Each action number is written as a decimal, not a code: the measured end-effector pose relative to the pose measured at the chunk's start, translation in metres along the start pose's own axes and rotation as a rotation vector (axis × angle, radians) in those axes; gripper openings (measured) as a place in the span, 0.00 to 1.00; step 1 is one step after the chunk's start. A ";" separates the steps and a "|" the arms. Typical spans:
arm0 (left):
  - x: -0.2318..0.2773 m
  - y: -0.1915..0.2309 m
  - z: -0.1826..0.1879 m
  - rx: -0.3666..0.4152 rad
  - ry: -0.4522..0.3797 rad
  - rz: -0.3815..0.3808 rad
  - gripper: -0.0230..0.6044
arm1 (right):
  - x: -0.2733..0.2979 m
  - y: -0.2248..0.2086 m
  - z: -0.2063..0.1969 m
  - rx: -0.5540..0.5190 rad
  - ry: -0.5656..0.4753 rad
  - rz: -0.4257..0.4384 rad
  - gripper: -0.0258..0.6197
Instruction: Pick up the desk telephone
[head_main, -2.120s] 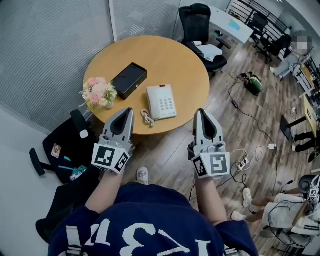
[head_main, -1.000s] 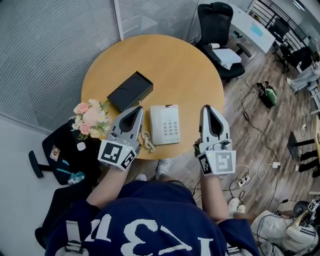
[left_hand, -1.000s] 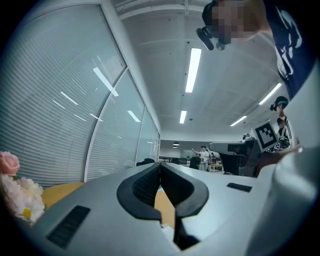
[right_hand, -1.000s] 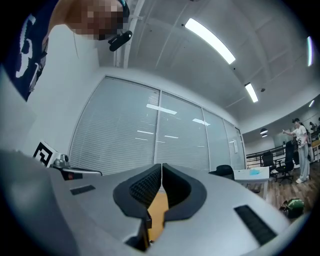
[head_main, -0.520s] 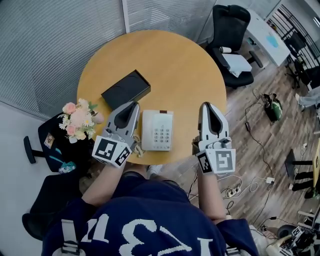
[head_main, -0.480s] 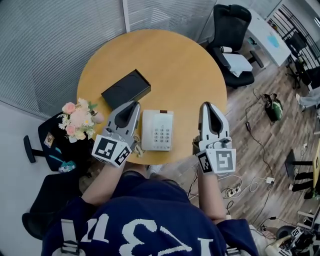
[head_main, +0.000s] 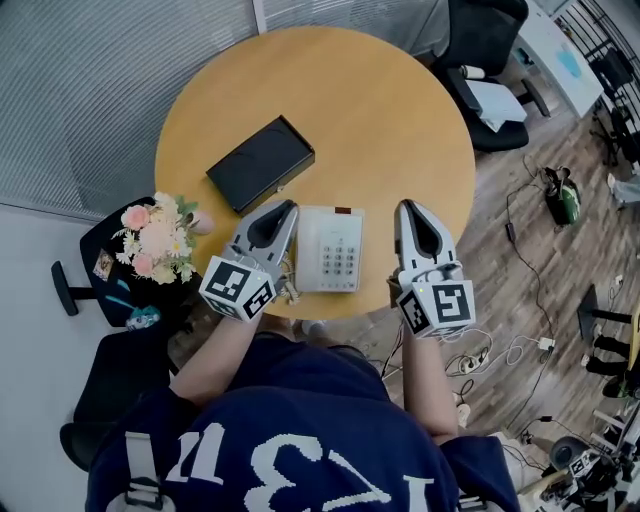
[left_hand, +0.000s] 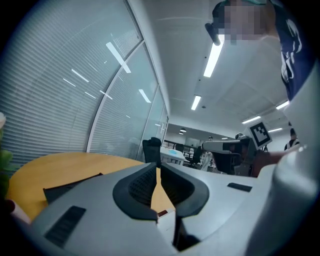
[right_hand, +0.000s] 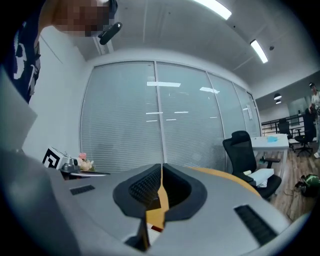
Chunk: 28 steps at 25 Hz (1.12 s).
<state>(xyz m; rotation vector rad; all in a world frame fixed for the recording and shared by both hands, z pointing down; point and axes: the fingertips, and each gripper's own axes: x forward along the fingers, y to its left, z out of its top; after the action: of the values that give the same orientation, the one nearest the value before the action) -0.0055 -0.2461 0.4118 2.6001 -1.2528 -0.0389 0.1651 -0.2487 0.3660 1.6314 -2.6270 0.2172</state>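
The white desk telephone lies near the front edge of the round wooden table, its coiled cord at its left front corner. My left gripper hovers just left of the phone, jaws shut and empty; in the left gripper view the pads meet, with a sliver of the phone below them. My right gripper stands a little right of the phone, also shut with nothing held. Neither touches the phone.
A black box lies behind the left gripper. A pink flower bouquet sits at the table's left edge. Office chairs stand behind the table, another chair at the left; cables trail on the floor.
Both grippers came down and forward; they now flank the phone's sides, both still shut. The phone has not moved on the table.
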 end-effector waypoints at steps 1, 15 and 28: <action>0.002 0.003 -0.009 -0.007 0.020 -0.001 0.06 | 0.004 -0.001 -0.011 0.016 0.025 0.003 0.09; 0.023 0.033 -0.147 -0.180 0.363 0.025 0.50 | 0.030 -0.002 -0.202 0.299 0.451 0.102 0.35; 0.008 0.012 -0.205 -0.437 0.489 -0.087 0.55 | 0.010 0.023 -0.277 0.478 0.657 0.265 0.43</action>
<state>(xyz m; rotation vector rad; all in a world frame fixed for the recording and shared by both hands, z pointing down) 0.0173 -0.2150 0.6141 2.1085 -0.8425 0.2615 0.1295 -0.2084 0.6394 1.0084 -2.3335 1.2314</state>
